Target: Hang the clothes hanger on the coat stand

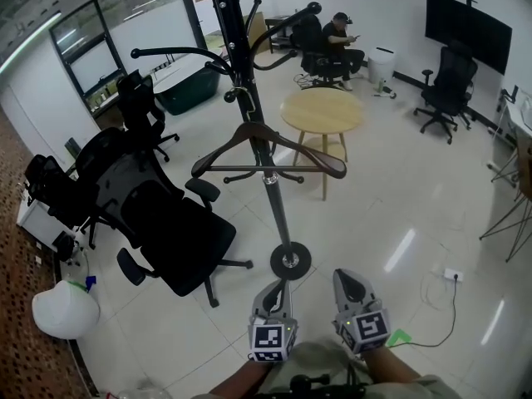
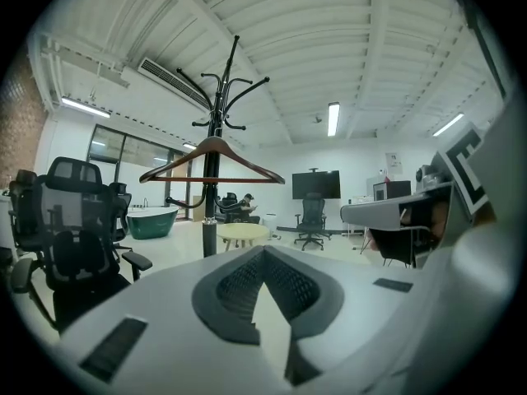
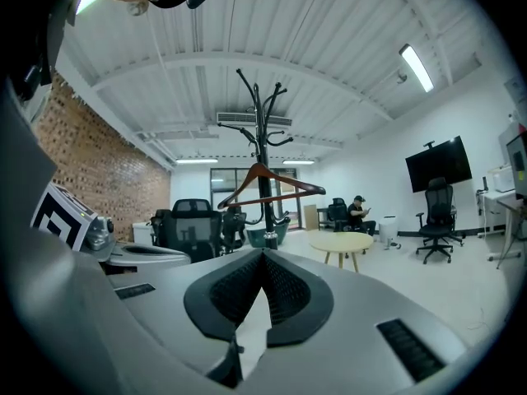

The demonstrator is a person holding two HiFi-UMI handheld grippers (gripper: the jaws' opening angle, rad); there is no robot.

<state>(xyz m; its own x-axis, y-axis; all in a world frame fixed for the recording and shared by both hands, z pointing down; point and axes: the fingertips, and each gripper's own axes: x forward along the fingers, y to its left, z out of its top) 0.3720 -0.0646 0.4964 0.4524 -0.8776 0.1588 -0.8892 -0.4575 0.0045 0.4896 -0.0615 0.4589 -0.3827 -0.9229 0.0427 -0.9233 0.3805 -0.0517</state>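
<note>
Plainly, the hanger [image 1: 309, 151] hangs on the coat stand [image 1: 278, 214] — left claw [image 1: 276, 288] and right claw [image 1: 350, 279] closed, empty.

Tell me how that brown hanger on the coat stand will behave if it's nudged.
The hanger looks like rigid wood, so it probably won't flex. Hung only by its hook, it would likely swing. The coat stand has a small round base, so a hard shove might rock it.

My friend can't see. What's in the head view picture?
A brown wooden hanger hangs on a black coat stand in an office. At the bottom, the left hand-held gripper and right hand-held gripper are shut and empty. Black office chairs and a round table stand nearby.
</note>
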